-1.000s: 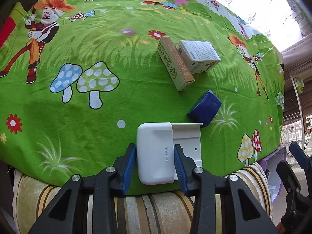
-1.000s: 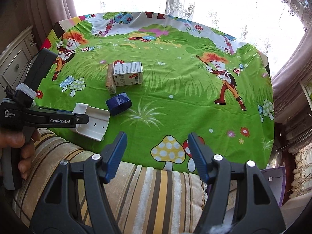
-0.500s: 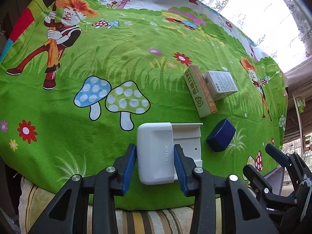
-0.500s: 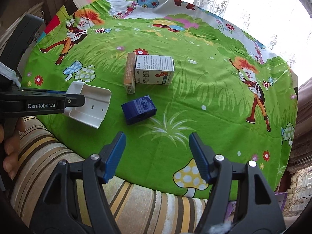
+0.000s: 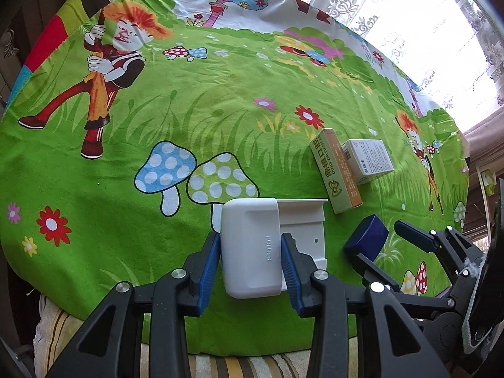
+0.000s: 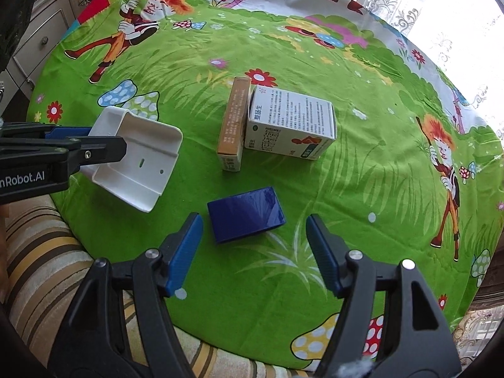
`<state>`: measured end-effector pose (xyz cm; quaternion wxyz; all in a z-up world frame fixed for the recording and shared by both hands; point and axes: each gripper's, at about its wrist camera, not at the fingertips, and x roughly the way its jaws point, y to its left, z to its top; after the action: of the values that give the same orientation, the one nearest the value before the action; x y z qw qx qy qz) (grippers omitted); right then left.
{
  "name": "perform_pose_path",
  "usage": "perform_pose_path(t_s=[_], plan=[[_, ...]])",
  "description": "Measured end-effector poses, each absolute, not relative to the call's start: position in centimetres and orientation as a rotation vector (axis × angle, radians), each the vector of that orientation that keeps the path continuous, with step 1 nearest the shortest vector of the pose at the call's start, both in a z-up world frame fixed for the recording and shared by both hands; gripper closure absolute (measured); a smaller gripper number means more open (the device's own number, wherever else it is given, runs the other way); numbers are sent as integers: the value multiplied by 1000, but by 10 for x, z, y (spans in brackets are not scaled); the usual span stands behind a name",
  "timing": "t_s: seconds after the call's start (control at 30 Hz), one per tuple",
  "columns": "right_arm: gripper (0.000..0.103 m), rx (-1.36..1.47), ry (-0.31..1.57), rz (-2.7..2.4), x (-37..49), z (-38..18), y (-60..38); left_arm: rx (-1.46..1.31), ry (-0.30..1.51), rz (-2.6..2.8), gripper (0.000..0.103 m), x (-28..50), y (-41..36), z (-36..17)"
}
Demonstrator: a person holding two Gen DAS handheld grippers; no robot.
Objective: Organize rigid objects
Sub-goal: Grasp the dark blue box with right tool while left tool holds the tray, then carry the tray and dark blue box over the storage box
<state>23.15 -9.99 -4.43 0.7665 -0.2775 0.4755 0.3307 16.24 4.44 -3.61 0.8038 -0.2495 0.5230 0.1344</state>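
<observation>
My left gripper [image 5: 250,252] is shut on a white plastic holder [image 5: 250,245] and holds it above the near edge of the table; it also shows in the right wrist view [image 6: 138,157]. My right gripper [image 6: 252,239] is open, its fingers either side of a dark blue box [image 6: 245,214] that lies flat on the cloth. The blue box also shows in the left wrist view [image 5: 367,234]. Behind it stand a tan narrow box [image 6: 234,123] and a white printed box [image 6: 291,119], side by side and touching.
The round table carries a green cartoon tablecloth [image 6: 362,189]. A striped cushion [image 6: 34,252] lies along the near edge. A cream drawer cabinet [image 6: 37,41] stands at the far left. Lace curtains and a bright window [image 5: 409,15] lie behind the table.
Both grippers have moved forward over the table. The right gripper has come down close to the blue box, which now sits between its open fingers. The left still holds the white holder.
</observation>
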Motion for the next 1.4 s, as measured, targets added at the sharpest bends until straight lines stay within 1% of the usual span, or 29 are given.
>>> perform_pose_path(t_s=[0.27,0.33,0.4,0.43,0.6,0.83,1.4], plan=[[32,-587,1062,721,240,-54,-98,-534,1121,288,63,165,44,-39],[36,-583,1066,726,241,-56,-97,-530,1121,288,63,165,43,-39],[48,-571,1076,732,242,-57,-96,-523,1119,288,63,168,41,-39],[49,-564,1080,730,242,-57,-97,-522,1118,287,63,168,41,-39],[49,-555,1075,702,240,-54,-101,-518,1109,285,63,168,39,-35],[49,-472,1071,625,239,-39,-123,-500,1092,268,63,166,28,-27],[49,-371,1001,461,207,4,-188,-434,1055,158,63,153,-26,6]])
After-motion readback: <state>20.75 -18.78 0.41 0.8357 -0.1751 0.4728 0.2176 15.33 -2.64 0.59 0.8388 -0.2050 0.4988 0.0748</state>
